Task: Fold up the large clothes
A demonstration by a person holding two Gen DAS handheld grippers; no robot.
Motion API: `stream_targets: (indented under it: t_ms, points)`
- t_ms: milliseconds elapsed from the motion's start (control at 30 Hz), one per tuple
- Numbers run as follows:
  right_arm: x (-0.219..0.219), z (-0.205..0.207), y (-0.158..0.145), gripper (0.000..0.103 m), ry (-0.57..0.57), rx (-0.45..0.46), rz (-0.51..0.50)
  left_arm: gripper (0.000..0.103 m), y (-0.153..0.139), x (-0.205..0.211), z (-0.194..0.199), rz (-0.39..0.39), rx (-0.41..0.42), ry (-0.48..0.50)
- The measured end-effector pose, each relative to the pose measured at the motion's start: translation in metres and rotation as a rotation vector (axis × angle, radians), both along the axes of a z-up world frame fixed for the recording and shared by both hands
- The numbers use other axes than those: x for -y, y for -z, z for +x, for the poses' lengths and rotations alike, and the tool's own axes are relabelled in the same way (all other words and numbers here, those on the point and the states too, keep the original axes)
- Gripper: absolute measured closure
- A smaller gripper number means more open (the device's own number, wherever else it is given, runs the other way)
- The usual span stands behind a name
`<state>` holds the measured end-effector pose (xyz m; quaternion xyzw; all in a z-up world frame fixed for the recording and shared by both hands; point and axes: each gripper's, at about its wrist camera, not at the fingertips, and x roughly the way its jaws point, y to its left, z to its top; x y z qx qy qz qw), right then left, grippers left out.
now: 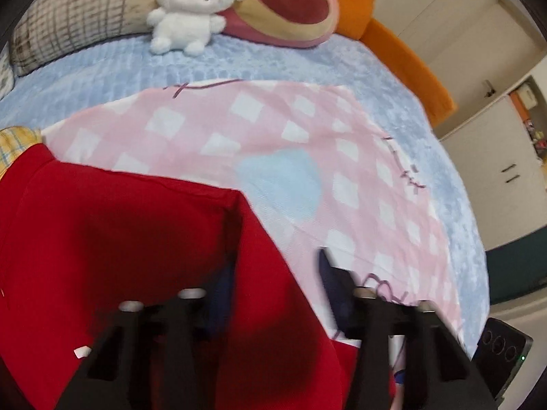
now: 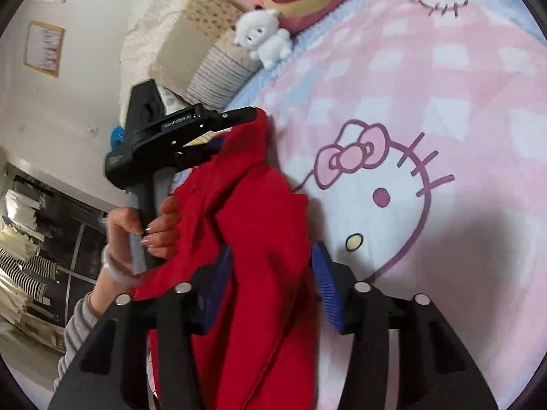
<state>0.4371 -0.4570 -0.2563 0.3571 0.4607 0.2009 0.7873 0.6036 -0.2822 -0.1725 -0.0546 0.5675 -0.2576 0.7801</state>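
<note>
A red garment (image 1: 136, 232) lies bunched over the pink checked cartoon-cat blanket (image 1: 273, 130) on the bed. In the left wrist view it drapes over one finger of my left gripper (image 1: 273, 270), and a strip of pink blanket shows between the cloth and the other finger. The right wrist view shows the left gripper (image 2: 236, 133) from the side, held by a person's hand (image 2: 150, 225), with the red garment (image 2: 246, 205) peaking at its tip. A thick bunch of the cloth fills my right gripper (image 2: 270, 273), touching both blue pads.
A white plush toy (image 1: 188, 13), a pink bear cushion (image 1: 290, 3) and a checked pillow (image 1: 75, 20) sit at the head of the bed on a light blue bedspread (image 1: 102, 68). An orange bed frame (image 1: 403, 65) runs along the right. White cabinets (image 1: 495, 143) stand beyond.
</note>
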Motion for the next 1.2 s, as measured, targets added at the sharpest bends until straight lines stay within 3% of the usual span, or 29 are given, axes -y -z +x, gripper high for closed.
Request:
stream_targets:
  t_ms: [33, 100, 133, 167, 200, 367, 433, 467, 633, 700, 800, 833, 867, 900, 933, 1033, 1100, 1200]
  points:
    - [-0.002, 0.003, 0.003, 0.056, 0.001, -0.01, -0.002, 0.086, 0.0, -0.002, 0.001, -0.005, -0.004, -0.015]
    - [-0.005, 0.008, 0.009, 0.067, -0.005, -0.035, 0.017, 0.092, 0.002, -0.014, 0.004, -0.078, -0.036, -0.06]
    - [-0.008, 0.009, 0.01, 0.075, -0.012, -0.046, 0.027, 0.093, 0.002, -0.017, 0.006, -0.085, -0.036, -0.073]
    - [-0.009, 0.01, 0.012, 0.092, -0.009, -0.049, 0.021, 0.094, 0.0, -0.023, 0.007, -0.092, -0.029, -0.091]
    - [-0.009, 0.009, 0.012, 0.096, 0.002, -0.05, 0.016, 0.094, -0.003, -0.029, 0.008, -0.101, -0.017, -0.108]
    - [0.006, -0.001, -0.007, 0.097, 0.085, 0.033, 0.045, 0.095, -0.033, -0.07, 0.016, -0.183, 0.079, -0.238]
    - [0.019, -0.002, -0.007, 0.097, 0.124, 0.041, 0.071, 0.095, -0.034, -0.085, 0.024, -0.226, 0.063, -0.274]
    - [0.024, 0.0, -0.003, 0.097, 0.132, 0.032, 0.103, 0.095, -0.03, -0.088, 0.028, -0.232, 0.046, -0.287]
    - [0.02, 0.009, 0.017, 0.097, 0.151, -0.011, 0.034, 0.094, 0.003, -0.086, 0.035, -0.157, 0.035, -0.285]
    - [0.022, 0.011, 0.031, 0.097, 0.177, -0.04, 0.037, 0.094, 0.026, -0.09, 0.041, -0.172, -0.025, -0.313]
    - [0.018, 0.008, 0.038, 0.089, 0.192, -0.04, 0.003, 0.089, 0.038, -0.089, 0.042, -0.161, -0.048, -0.298]
    - [0.016, 0.005, 0.033, 0.08, 0.191, -0.03, -0.025, 0.083, 0.034, -0.091, 0.04, -0.165, -0.041, -0.297]
    - [0.015, 0.002, 0.027, 0.065, 0.185, -0.023, -0.056, 0.062, 0.028, -0.094, 0.037, -0.157, -0.035, -0.3]
    - [0.014, -0.005, 0.015, 0.057, 0.17, -0.004, -0.106, 0.052, 0.015, -0.1, 0.031, -0.154, -0.013, -0.304]
    - [0.014, -0.018, 0.0, 0.046, 0.156, 0.027, -0.161, 0.05, 0.004, -0.106, 0.024, -0.155, 0.014, -0.297]
    - [0.002, -0.075, -0.045, 0.044, 0.082, 0.144, -0.237, 0.033, -0.037, -0.121, -0.022, -0.115, 0.078, -0.18]
    - [-0.014, -0.117, -0.063, 0.042, 0.006, 0.191, -0.225, 0.03, -0.046, -0.127, -0.058, -0.093, 0.045, -0.1]
    - [-0.05, -0.19, -0.072, 0.042, -0.117, 0.194, -0.192, 0.029, -0.039, -0.141, -0.154, -0.084, -0.067, 0.05]
